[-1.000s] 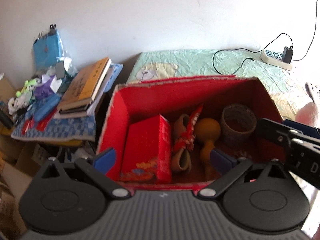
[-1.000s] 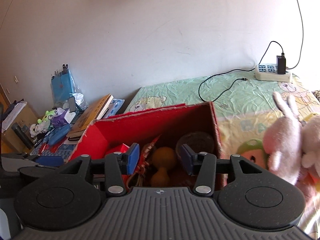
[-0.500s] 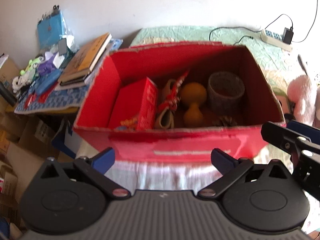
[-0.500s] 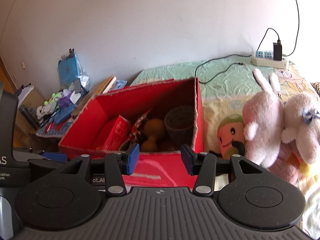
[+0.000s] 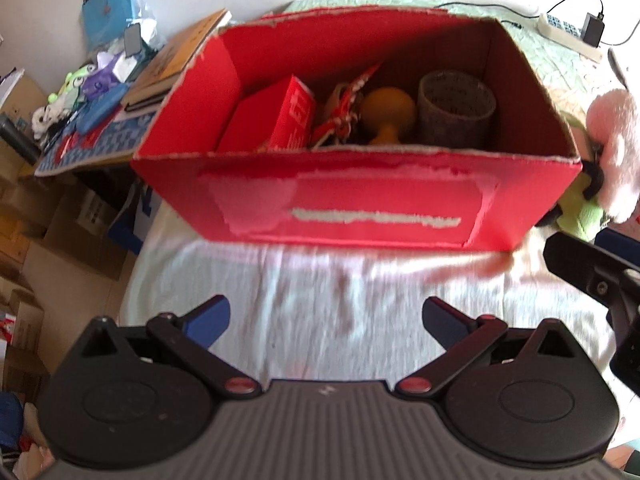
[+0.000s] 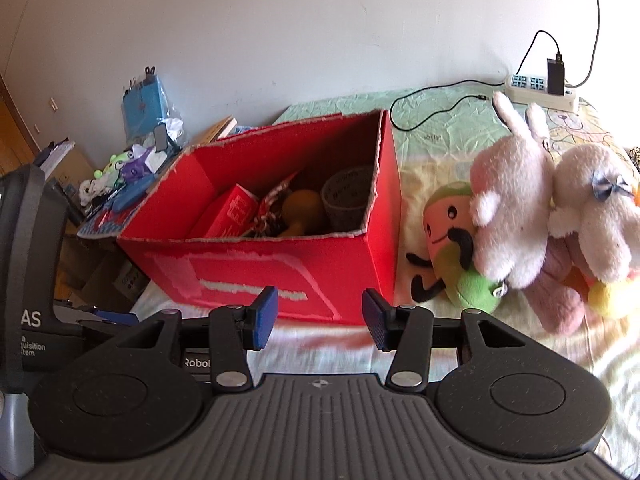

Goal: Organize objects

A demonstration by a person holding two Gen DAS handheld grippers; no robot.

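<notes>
Left tool [image 5: 324, 320] spread wide, right tool [image 6: 316, 318] parted, both empty, above bed [image 5: 320, 292]. Red box [image 6: 280, 276] on bed near its left edge; plush toys [image 6: 520, 208] beside its right wall.

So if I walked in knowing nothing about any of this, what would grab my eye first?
Probably the big red cardboard box in the middle of the bed, open on top and holding a smaller red carton, an orange gourd-shaped thing and a woven cup. Next, the heap of plush toys to its right, led by a pale pink rabbit. Both grippers, left and right, hang open and empty in front.
</notes>
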